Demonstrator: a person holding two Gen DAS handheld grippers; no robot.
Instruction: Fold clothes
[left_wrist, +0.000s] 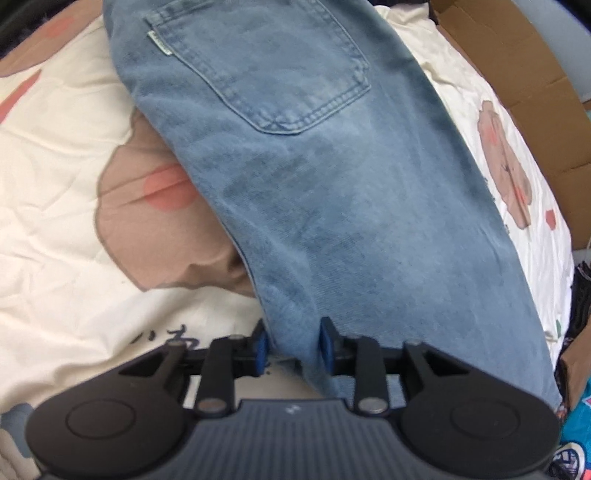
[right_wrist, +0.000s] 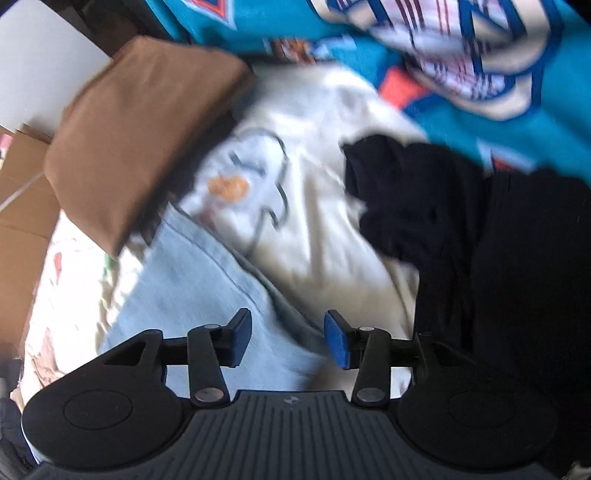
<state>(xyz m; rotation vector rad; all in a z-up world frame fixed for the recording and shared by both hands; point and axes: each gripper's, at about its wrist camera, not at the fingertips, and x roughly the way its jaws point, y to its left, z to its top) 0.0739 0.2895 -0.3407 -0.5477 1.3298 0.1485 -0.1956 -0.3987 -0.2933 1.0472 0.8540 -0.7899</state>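
- Denim fills my left wrist view: the light blue jeans (left_wrist: 314, 177) lie back-pocket up along a cream bedsheet printed with brown and pink cartoon shapes (left_wrist: 66, 122), and a brown cardboard box (left_wrist: 517, 74) stands beyond the sheet's far right edge.
- My right wrist view, badly blurred, shows what the left misses: a folded brown garment (right_wrist: 136, 133), a black garment (right_wrist: 443, 221), a teal printed garment (right_wrist: 443, 55) and a cream garment with a cartoon outline (right_wrist: 314, 203) crowding around one end of the jeans.
- Open sheet lies to the left of the jeans; the right side is packed with clothes.
- My left gripper (left_wrist: 293, 347) has its blue pads partly closed, with the jeans' near edge pinched between them.
- My right gripper (right_wrist: 288, 341) stands with pads apart over the denim, gripping nothing.
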